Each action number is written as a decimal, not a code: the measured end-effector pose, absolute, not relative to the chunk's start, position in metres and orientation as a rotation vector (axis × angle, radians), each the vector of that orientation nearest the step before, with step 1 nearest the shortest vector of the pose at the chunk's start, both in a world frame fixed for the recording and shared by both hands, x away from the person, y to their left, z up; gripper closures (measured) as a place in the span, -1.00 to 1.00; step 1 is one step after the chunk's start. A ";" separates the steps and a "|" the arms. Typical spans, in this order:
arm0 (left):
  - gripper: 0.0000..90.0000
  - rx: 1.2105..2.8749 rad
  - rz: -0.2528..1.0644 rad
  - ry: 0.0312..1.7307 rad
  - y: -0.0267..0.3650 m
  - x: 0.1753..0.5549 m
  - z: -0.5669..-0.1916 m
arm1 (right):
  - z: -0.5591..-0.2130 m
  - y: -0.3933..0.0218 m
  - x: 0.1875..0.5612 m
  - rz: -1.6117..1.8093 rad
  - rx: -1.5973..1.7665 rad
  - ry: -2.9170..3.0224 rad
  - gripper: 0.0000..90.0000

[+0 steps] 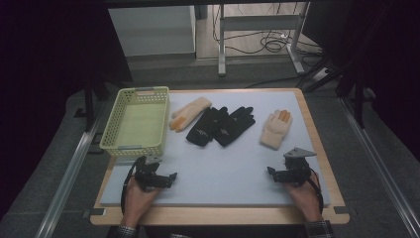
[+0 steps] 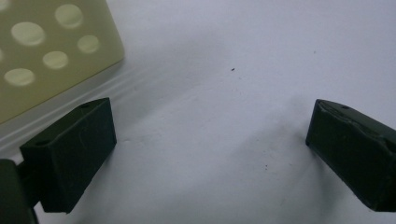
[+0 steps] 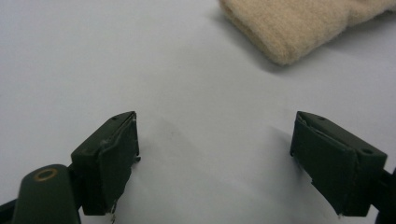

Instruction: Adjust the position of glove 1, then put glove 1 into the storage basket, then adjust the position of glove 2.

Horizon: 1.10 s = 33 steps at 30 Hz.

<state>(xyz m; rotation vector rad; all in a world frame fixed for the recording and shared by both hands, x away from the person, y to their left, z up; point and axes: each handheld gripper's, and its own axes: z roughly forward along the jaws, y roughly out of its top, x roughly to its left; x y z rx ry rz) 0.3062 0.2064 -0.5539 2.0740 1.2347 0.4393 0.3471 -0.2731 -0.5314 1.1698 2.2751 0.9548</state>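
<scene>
Presently both grippers rested low on the counter [image 1: 233, 168], fingers spread, nothing between them. The right gripper [image 3: 215, 158] was the nearer to the cream glove [image 3: 299, 25], which lay just ahead of its fingers and slightly right, cuff toward them, long axis running away. Path between appeared clear. The left gripper [image 2: 210, 154] sat beside the yellow basket [image 2: 42, 51]; black gloves [image 1: 220, 125] lay well ahead.
</scene>
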 end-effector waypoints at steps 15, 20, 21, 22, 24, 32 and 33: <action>-0.95 2.073 0.441 1.234 0.206 0.306 -0.554 | -0.531 -0.273 0.347 0.955 1.171 2.275 -0.67; -0.95 2.073 0.440 1.235 0.206 0.306 -0.554 | -0.531 -0.273 0.347 0.955 1.171 2.276 -0.66; -0.95 2.073 0.441 1.234 0.206 0.306 -0.554 | -0.531 -0.273 0.347 0.955 1.172 2.276 -0.66; -0.95 2.073 0.440 1.234 0.206 0.306 -0.554 | -0.531 -0.273 0.347 0.955 1.171 2.277 -0.66; -0.95 2.072 0.441 1.235 0.206 0.306 -0.554 | -0.531 -0.274 0.347 0.957 1.171 2.277 -0.65; -0.95 2.072 0.440 1.235 0.207 0.306 -0.554 | -0.528 -0.272 0.347 0.963 1.173 2.273 -0.59; -0.95 2.072 0.441 1.235 0.206 0.306 -0.554 | -0.527 -0.271 0.347 0.967 1.170 2.274 -0.58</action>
